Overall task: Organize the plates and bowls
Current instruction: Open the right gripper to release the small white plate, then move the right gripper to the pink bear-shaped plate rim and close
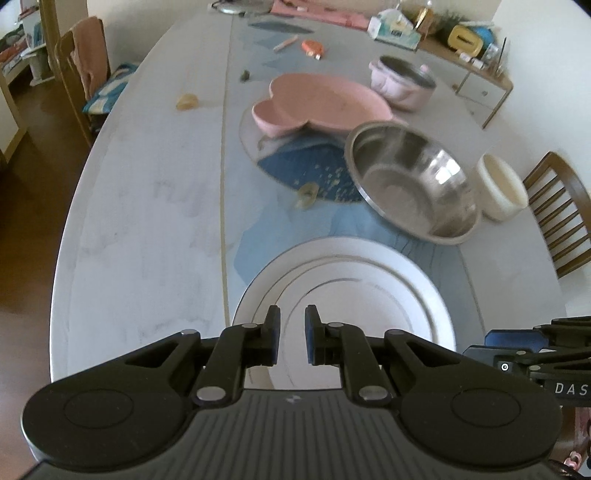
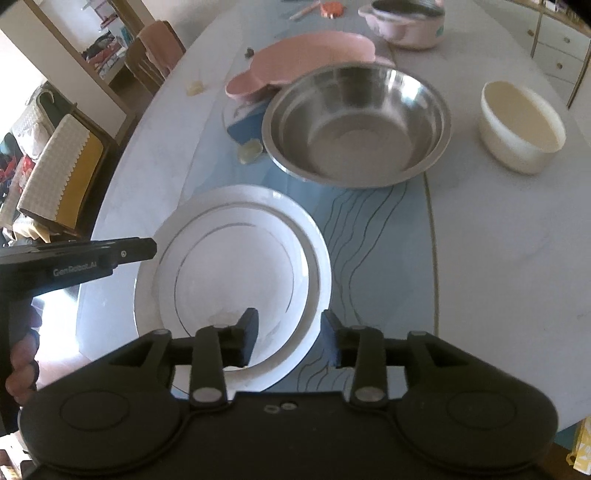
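Observation:
Two white plates lie stacked on the table, a smaller plate [image 2: 229, 266] resting off-centre on a larger one [image 2: 321, 254]; the left wrist view shows the stack [image 1: 369, 280] too. My left gripper [image 1: 291, 332] hovers over the stack's near side, shut to a narrow slit with nothing in it. My right gripper [image 2: 290, 338] is open, its fingers either side of the stack's near rim without pressing on it. Beyond stand a steel bowl [image 2: 358, 122], a cream bowl [image 2: 521, 125], a pink shaped plate [image 2: 314, 55] and a pink pot [image 2: 406, 26].
A blue round mat [image 1: 306, 166] lies under the pink plate, with a small yellowish object [image 1: 306, 194] on it. Wooden chairs stand at the table's right [image 1: 561, 210] and left [image 1: 81, 74]. Small clutter sits at the far end. A hand [image 2: 22, 365] holds the left gripper.

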A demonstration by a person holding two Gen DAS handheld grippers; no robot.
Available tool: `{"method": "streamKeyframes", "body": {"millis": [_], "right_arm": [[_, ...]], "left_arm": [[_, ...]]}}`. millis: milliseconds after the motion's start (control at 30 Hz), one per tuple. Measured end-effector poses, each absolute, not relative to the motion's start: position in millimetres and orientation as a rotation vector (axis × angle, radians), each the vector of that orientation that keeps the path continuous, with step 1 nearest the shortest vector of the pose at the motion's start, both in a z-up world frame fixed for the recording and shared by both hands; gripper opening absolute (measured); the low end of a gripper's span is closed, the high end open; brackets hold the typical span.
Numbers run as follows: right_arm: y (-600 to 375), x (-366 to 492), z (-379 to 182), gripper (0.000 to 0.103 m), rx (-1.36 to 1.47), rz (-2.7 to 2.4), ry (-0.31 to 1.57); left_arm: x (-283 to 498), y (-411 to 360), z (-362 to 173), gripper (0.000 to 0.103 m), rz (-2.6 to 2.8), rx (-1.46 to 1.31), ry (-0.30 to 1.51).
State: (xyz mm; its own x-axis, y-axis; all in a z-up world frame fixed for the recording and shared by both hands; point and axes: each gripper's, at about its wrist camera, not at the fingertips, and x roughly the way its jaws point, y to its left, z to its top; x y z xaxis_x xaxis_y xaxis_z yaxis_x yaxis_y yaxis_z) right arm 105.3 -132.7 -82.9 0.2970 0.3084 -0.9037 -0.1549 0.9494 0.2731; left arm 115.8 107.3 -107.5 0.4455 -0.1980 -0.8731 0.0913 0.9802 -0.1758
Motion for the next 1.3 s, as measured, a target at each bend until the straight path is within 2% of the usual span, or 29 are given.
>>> {"method": "streamKeyframes", "body": {"millis": [67, 167, 233, 300, 567, 733, 900, 1033, 1300], "right_arm": [[-136, 105, -74, 0.042, 0.139, 0.316, 1.208], [-142, 104, -60, 0.047, 0.126, 0.319, 1.164], [-146, 106, -52, 0.052, 0.116, 0.319, 1.135], [-151, 110, -42, 0.055, 0.108, 0.325, 1.109], [-172, 133, -18, 0.071, 0.058, 0.334, 1.030], [-187, 158, -8, 0.079, 0.038, 0.342, 0.995], [-200, 189, -3, 0.084, 0.019, 0.350, 0.971], [-207, 213, 0, 0.093, -0.028, 0.373, 0.933], [-221, 282, -9, 0.097, -0.060, 0.371, 0.933]], "left_arm": [[115, 106, -101, 0.017, -0.178, -0.110, 1.072], [116, 103, -90, 0.030, -0.180, -0.106, 1.036], [117, 102, -83, 0.049, -0.186, -0.113, 1.014], [118, 100, -75, 0.059, -0.176, -0.112, 0.984], [133, 85, -54, 0.060, -0.178, -0.098, 0.928], [143, 75, -42, 0.070, -0.146, -0.098, 0.882], [163, 68, -32, 0.077, -0.121, -0.089, 0.851], [185, 64, -28, 0.078, -0.092, -0.106, 0.833], [240, 63, -34, 0.078, -0.030, -0.124, 0.832]]}}
